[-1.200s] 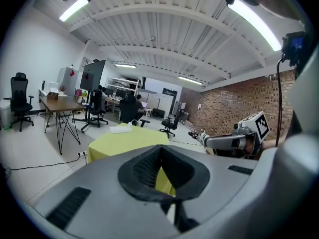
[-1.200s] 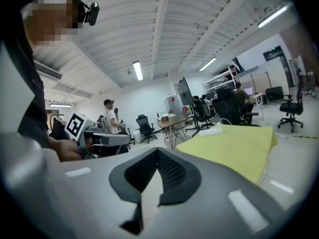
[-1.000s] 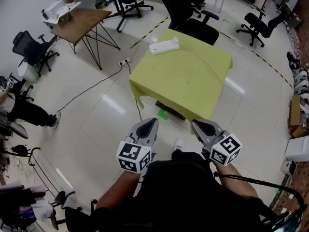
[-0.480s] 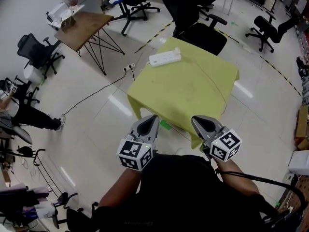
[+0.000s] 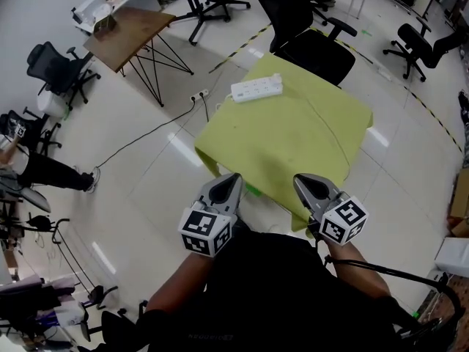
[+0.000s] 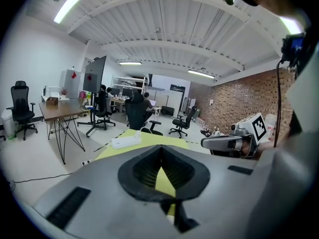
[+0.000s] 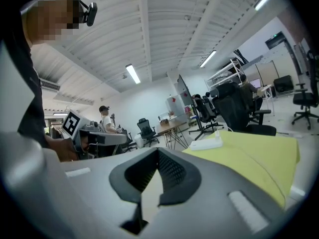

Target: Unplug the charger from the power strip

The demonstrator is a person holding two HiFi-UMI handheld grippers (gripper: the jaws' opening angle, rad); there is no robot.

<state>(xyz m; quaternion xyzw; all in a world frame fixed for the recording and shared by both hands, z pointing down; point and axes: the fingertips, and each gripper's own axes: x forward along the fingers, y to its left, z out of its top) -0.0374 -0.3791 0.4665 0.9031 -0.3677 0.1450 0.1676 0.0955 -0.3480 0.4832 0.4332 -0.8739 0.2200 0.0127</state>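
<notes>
Approach step: left gripper (image 5: 231,177) and right gripper (image 5: 300,180) sat at the tabletop's (image 5: 293,141) 6 o'clock edge, jaws together and empty, while the power strip (image 5: 256,88) with charger (image 7: 218,133) lay near 11 o'clock, so next probably reach in and open jaws.

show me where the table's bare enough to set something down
Nearly all of the table is bare: the middle, the right side and the near edge, everything from the power strip toward you. The only taken spot is the far left corner, where the power strip lies along the edge.
</notes>
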